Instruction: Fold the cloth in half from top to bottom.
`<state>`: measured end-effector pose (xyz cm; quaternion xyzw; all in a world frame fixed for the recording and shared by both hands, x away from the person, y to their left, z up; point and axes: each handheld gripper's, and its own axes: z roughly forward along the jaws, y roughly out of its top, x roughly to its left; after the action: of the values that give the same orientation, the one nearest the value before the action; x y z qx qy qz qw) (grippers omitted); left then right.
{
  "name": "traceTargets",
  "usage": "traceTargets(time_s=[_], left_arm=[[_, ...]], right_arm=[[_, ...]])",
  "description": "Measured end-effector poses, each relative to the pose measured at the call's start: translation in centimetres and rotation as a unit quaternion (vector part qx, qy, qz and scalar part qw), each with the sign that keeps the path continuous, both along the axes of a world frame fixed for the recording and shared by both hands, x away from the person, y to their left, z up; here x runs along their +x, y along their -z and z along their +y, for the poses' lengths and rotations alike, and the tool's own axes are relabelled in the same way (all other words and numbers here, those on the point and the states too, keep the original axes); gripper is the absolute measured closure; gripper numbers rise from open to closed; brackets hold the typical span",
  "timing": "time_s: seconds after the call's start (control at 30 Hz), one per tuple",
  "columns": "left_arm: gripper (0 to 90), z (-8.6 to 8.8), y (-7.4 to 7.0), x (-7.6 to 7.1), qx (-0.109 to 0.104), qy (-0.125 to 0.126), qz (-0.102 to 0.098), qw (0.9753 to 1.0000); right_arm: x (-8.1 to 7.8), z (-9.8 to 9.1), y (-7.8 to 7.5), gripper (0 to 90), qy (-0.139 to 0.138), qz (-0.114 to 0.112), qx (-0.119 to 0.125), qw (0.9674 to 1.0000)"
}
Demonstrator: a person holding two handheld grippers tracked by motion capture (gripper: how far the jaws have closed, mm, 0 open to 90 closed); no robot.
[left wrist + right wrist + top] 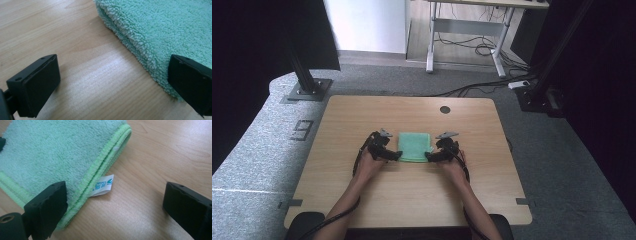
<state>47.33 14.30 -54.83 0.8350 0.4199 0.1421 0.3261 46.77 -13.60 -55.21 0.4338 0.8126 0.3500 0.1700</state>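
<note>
A folded green towel (415,145) lies flat in the middle of the wooden table (412,195). My left gripper (396,156) is open at the towel's near left corner; in the left gripper view one jaw rests over the fluffy folded edge of the towel (160,32) and the other over bare wood. My right gripper (430,156) is open at the near right corner. In the right gripper view its left jaw sits over the stitched hem of the towel (57,152), and a small white label (103,185) sticks out from the hem between the jaws.
A dark round grommet (445,109) sits near the table's far edge. Grey carpet surrounds the table, with black frame posts (304,75) at the back left and back right, and a desk with cables (472,47) behind.
</note>
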Motion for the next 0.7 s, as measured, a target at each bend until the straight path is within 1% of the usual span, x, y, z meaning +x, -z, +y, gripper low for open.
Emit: traceTargets(time_s=[0.1,0.3,0.43,0.5,0.57,0.7], left_arm=[[0.0,0.02,0.01,0.14,0.0,0.0,-0.001,1.0],[0.0,0.13,0.03,0.13,-0.005,0.003,-0.001,1.0],[0.0,0.25,-0.08,0.24,-0.008,0.008,0.005,0.9999],[0.0,0.23,-0.12,0.23,-0.009,0.008,0.007,0.9999],[0.0,0.22,-0.19,0.19,-0.01,0.008,0.009,0.9999],[0.0,0.19,-0.58,-0.13,-0.004,0.011,0.003,0.9999]], right_arm=[[0.27,0.01,0.01,6.2,0.0,0.001,0.002,1.0],[0.23,-0.03,-0.08,8.8,-0.007,0.002,0.006,1.0],[0.34,-0.17,-0.17,9.2,-0.013,0.009,0.014,0.9998],[0.34,-0.21,-0.22,9.1,-0.011,0.013,0.018,0.9997],[0.32,-0.21,-0.33,8.3,-0.009,0.016,0.018,0.9997],[0.06,-0.16,-0.66,2.7,-0.016,0.019,0.017,0.9995]])
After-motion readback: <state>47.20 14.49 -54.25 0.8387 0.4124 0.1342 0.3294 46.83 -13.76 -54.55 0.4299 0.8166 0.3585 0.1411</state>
